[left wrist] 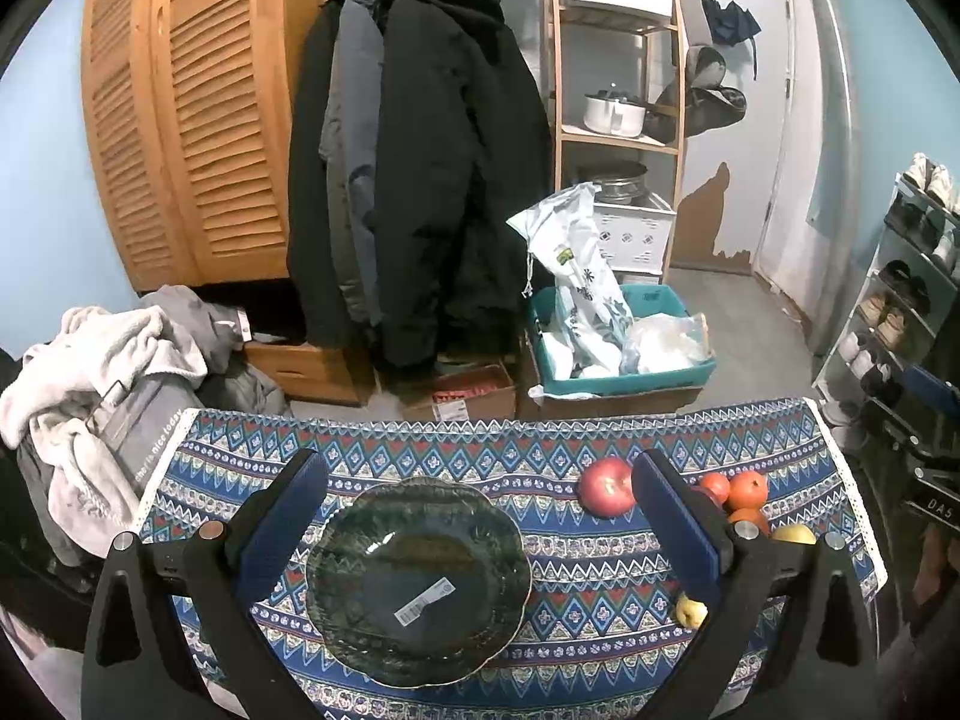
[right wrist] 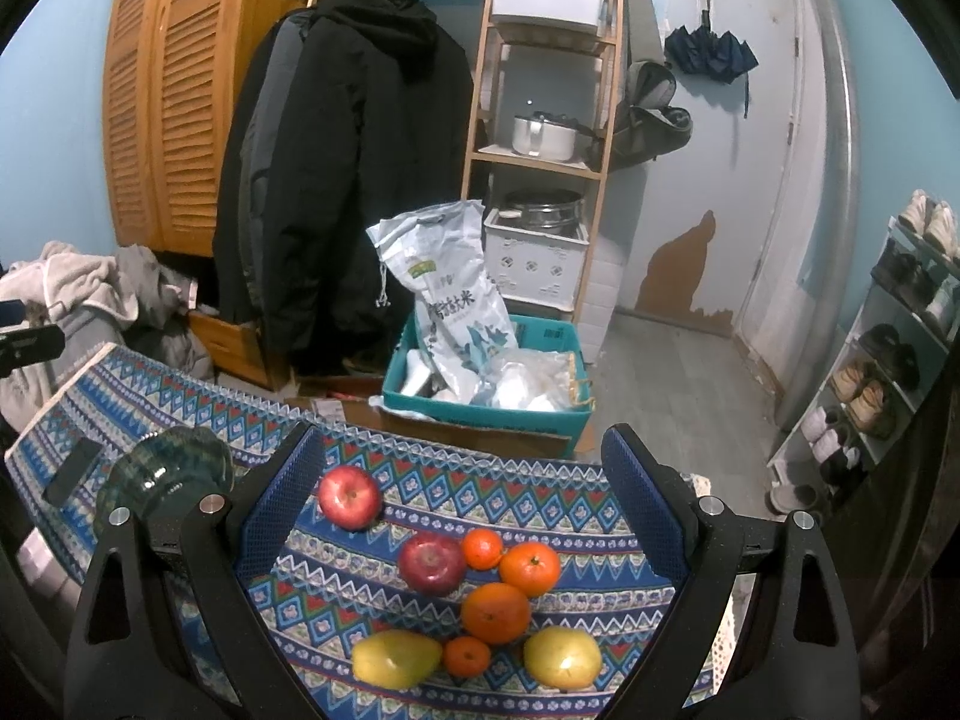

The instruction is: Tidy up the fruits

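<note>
A dark green glass plate (left wrist: pixel 360 600) with a white sticker lies empty on the patterned tablecloth (left wrist: pixel 576 618), between the fingers of my open left gripper (left wrist: pixel 474 516). A red apple (left wrist: pixel 606 487) sits right of the plate. In the right wrist view my open right gripper (right wrist: pixel 462 480) hovers over a cluster of fruit: two red apples (right wrist: pixel 349 498) (right wrist: pixel 432 563), several oranges (right wrist: pixel 530 568) and two yellow pears (right wrist: pixel 395 657) (right wrist: pixel 563 657). The plate (right wrist: pixel 162 468) shows at its left.
The table's far edge (left wrist: pixel 480 420) drops to a floor with a teal bin (left wrist: pixel 624 381) of bags, cardboard boxes and hanging coats (left wrist: pixel 420 180). A laundry pile (left wrist: pixel 90 372) is at the left, a shoe rack (left wrist: pixel 900 312) at the right. A small yellow fruit (left wrist: pixel 691 611) lies near the left gripper's right finger.
</note>
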`<state>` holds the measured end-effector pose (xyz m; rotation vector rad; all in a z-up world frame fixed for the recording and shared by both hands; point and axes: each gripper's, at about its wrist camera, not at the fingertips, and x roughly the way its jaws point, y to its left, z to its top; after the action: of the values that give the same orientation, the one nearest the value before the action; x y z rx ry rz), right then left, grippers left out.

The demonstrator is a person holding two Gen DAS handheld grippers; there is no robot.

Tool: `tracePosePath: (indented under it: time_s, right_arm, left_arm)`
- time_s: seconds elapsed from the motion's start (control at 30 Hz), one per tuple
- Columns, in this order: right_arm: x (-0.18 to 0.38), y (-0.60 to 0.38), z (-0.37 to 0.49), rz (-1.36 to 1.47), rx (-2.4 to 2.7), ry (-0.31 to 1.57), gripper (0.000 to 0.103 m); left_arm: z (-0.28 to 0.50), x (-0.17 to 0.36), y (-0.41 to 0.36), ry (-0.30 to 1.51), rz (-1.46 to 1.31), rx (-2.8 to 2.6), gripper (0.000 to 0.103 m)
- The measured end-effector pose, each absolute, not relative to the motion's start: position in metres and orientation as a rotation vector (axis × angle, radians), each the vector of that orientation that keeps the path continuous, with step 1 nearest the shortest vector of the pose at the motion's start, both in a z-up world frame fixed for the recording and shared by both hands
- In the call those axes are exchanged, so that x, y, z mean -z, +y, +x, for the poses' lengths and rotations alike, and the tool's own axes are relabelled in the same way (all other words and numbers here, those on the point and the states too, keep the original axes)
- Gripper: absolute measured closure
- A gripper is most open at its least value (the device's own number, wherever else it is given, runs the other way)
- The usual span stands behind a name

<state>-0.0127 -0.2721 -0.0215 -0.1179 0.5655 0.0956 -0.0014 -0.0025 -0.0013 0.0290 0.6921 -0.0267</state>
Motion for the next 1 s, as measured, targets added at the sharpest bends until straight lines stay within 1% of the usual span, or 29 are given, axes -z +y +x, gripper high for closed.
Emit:
tracePosePath:
  time_s: [1.0]
  right_arm:
    - [0.0160,-0.2765,-0.0127,-0.125,-0.100,0.570,0.011]
  left_arm:
    - [-0.0038,-0.0003,-0.0006,0.686,0.017,0.049,0.001]
